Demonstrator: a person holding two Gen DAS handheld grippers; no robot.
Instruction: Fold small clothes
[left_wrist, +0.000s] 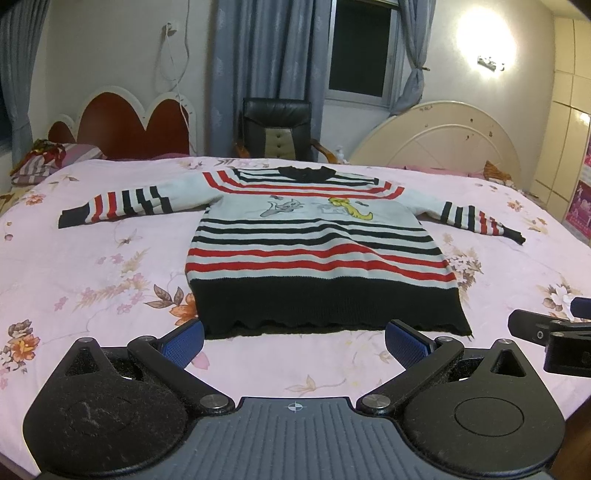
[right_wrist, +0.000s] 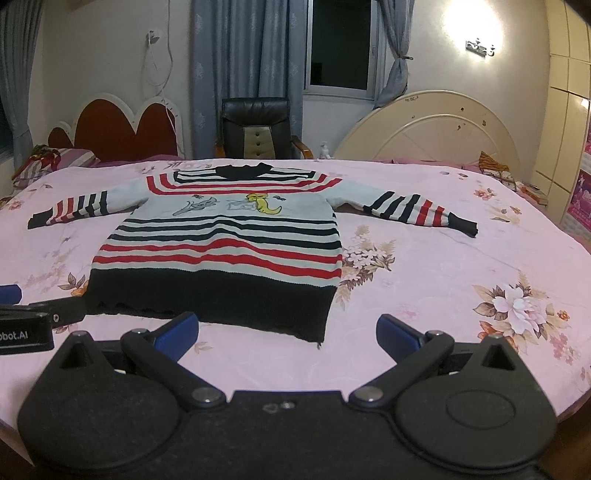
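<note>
Nearest the lens, the left gripper (left_wrist: 294, 341) shows its blue-padded jaws spread wide with nothing between them; the right gripper (right_wrist: 287, 334) stands likewise, jaws apart and empty. Both hover low over the near edge of the bed (left_wrist: 92, 266), side by side (each appears at the margin of the other's view). Just beyond the jaws lies the striped sweater (left_wrist: 317, 251), spread flat and face up on the floral sheet, its black hem (left_wrist: 332, 306) towards the grippers and its dark collar (left_wrist: 306, 172) away. The long axis of the body thus runs straight ahead from the jaws, while the two sleeves extend sideways, left sleeve (left_wrist: 114, 206) and right sleeve (right_wrist: 410, 208). The hem's left corner lies nearer the left gripper, its right corner nearer the right; neither is touched. No fold appears made yet. Behind the bed stand a black chair (left_wrist: 277, 127), curtains and a dark window (left_wrist: 360, 48).
</note>
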